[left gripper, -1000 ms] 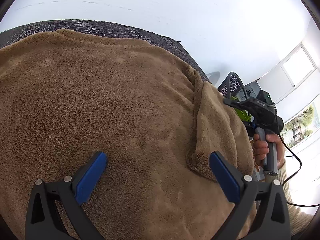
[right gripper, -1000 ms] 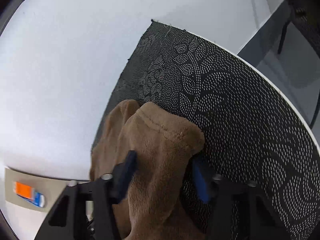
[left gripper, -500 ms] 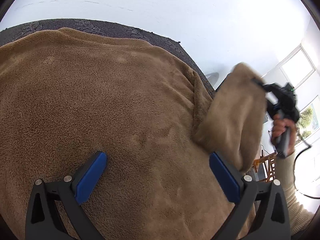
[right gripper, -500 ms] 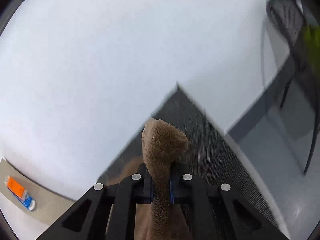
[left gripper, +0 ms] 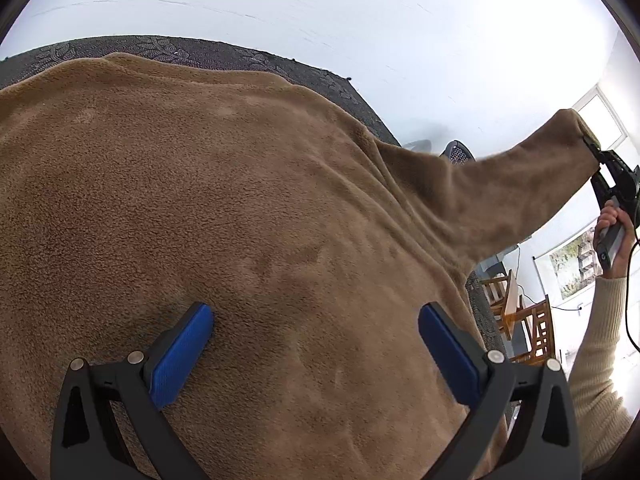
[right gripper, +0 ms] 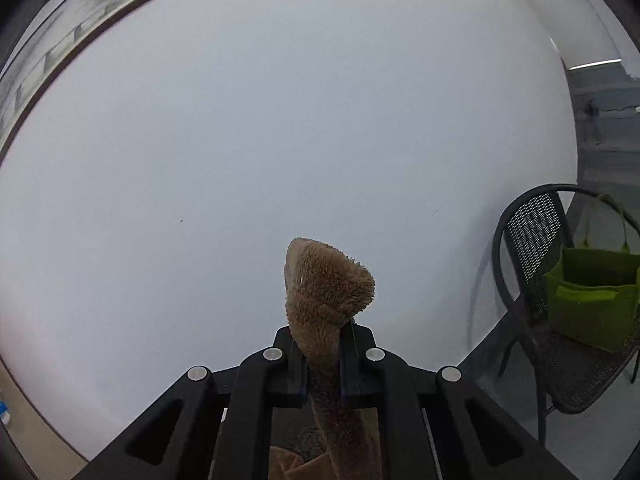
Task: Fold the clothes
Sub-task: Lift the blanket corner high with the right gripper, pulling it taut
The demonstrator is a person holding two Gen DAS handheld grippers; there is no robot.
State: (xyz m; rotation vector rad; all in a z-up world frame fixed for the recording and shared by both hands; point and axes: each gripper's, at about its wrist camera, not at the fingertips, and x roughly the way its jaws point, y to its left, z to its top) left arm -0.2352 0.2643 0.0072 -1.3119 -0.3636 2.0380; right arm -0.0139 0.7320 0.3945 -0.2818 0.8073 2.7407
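Pinching the cuff of the sleeve (right gripper: 328, 280), your right gripper (right gripper: 323, 364) had its fingers pressed tight on the brown fleece, with the cuff bunched and sticking out past the fingertips against the white wall (right gripper: 280, 120). In the left wrist view the sleeve (left gripper: 520, 184) stretched up and away from the body of the brown fleece sweater (left gripper: 240, 220), which lay spread over the dark patterned mat (left gripper: 180, 50) on the worktop, reaching close to the mat's far edge. Your left gripper (left gripper: 316, 354) hung over the sweater's near part with its blue-padded fingers (left gripper: 180, 354) spread wide, gripping nothing. Your right hand (left gripper: 614, 220), in a cream ribbed sleeve, held the gripper's handle. A black mesh chair (right gripper: 536, 248) carried a green bag (right gripper: 592, 296).
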